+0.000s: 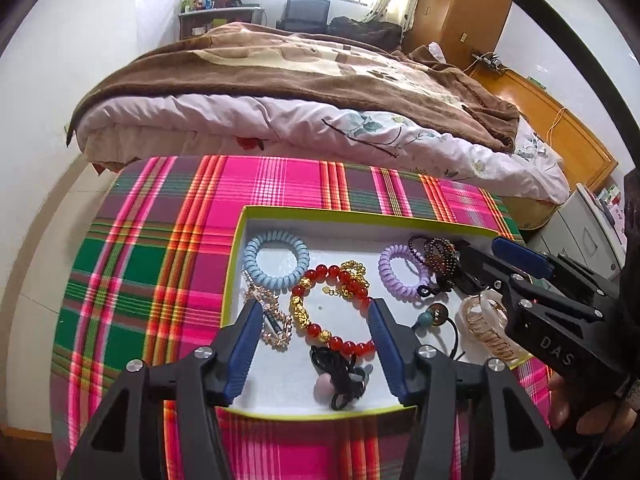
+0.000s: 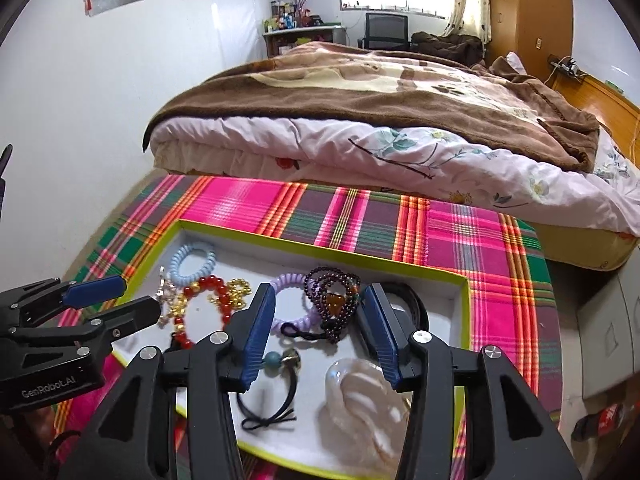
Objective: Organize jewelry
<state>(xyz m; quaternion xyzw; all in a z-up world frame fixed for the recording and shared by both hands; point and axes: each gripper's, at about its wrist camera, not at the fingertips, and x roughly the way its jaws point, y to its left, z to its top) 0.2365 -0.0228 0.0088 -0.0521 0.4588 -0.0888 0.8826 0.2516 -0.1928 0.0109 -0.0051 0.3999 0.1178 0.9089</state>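
A shallow white box with a green rim lies on the plaid cloth and holds the jewelry. Inside are a blue spiral tie, a red and gold bead bracelet, a purple spiral tie, dark bead bracelets and a clear hair claw. My left gripper hovers open above the red bracelet, its pads touching nothing. My right gripper stands open over the dark beads and the purple tie, with the claw below it. Each gripper shows in the other's view.
The plaid cloth covers a small table that butts against a bed with a brown blanket. A grey cabinet and a cola bottle on the floor are at the right. A hand holds the right gripper.
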